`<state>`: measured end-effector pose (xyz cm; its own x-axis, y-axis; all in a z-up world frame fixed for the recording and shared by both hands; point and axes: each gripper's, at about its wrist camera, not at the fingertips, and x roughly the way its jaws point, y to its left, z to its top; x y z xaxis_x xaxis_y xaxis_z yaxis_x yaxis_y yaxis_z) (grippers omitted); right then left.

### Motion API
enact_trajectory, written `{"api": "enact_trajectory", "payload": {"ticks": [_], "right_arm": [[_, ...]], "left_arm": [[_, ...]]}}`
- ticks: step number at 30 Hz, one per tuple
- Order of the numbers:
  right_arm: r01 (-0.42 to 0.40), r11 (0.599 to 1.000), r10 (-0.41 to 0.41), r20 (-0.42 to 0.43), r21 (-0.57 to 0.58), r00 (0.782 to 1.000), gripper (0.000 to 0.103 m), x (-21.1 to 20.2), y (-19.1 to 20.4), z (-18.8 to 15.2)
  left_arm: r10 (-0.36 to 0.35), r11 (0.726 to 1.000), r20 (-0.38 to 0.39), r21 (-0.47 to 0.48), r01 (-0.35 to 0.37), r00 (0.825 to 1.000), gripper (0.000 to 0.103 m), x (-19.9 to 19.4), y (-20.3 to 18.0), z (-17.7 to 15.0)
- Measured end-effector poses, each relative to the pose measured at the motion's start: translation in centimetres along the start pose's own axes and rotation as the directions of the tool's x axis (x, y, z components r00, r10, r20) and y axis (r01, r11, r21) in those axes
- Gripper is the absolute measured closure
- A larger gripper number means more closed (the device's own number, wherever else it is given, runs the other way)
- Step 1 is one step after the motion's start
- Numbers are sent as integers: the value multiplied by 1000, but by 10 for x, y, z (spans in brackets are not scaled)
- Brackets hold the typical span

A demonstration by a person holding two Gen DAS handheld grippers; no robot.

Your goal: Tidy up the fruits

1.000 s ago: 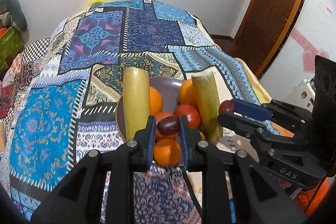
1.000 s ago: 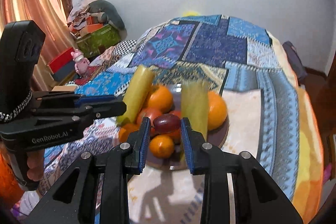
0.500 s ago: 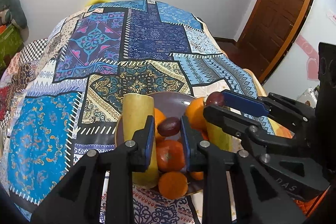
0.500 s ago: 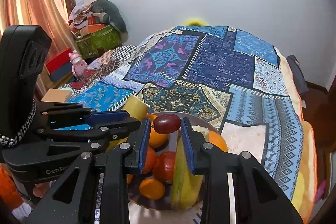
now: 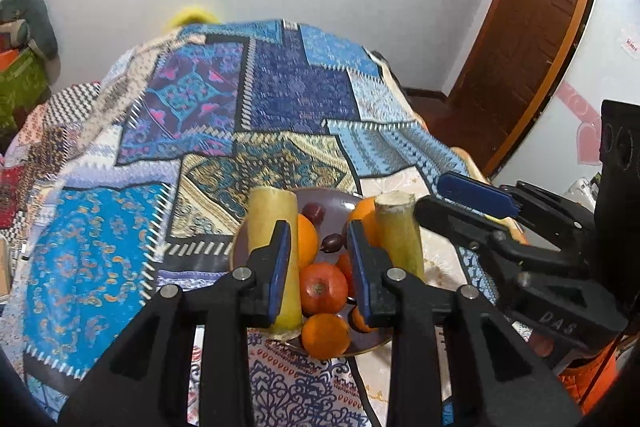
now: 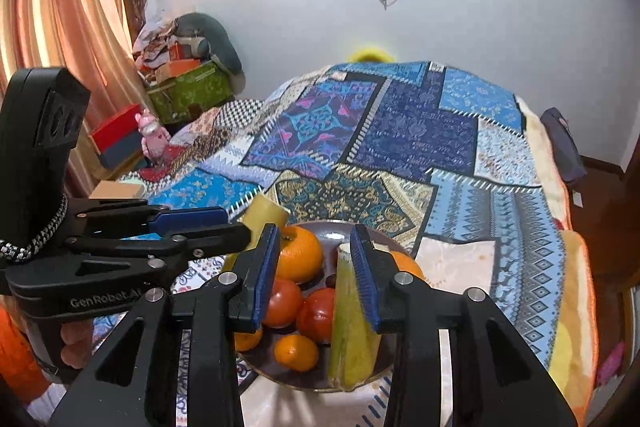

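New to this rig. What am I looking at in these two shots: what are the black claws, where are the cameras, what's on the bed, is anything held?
No robot arm here: a person holds a two-finger gripper in each hand, and each gripper carries a fisheye camera that looks forward along its fingers. One shot is from the left gripper, the other from the right gripper; each also sees the other gripper at its side. Both stand open and hold nothing. Below them, on a patchwork bedspread, sits a dark plate with oranges, red tomato-like fruits, two yellow-green stalk pieces and two small dark plum-like fruits that lie loose on the plate.
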<state>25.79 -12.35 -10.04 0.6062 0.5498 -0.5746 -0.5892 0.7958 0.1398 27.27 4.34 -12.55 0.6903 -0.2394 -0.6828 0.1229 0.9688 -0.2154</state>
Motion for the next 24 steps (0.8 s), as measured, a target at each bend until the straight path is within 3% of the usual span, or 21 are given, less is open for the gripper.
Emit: {"api": "enact_trajectory", "payload": {"ticks": [5,11,15,22,24], "right_arm": [[18,1000,-19,72,8,997,69,-39,7,9],[44,999,-45,172,5,984,67,-97,23,13],[66,998,-69,237,19,969,59,-132,34,12],[105,994,-107,338,26,935,42,-186,60,5],[124,992,-126,357,27,926,32,-194,66,2]], "left_arm": [[35,999,113,11,-36,993,74,-48,-8,4],[58,997,252,36,-70,966,74,-117,-30,1],[74,995,344,35,-91,936,72,-164,-45,-7],[108,989,478,40,-144,872,46,-227,-71,-28],[114,986,503,51,-161,857,42,-240,-79,-35]]}}
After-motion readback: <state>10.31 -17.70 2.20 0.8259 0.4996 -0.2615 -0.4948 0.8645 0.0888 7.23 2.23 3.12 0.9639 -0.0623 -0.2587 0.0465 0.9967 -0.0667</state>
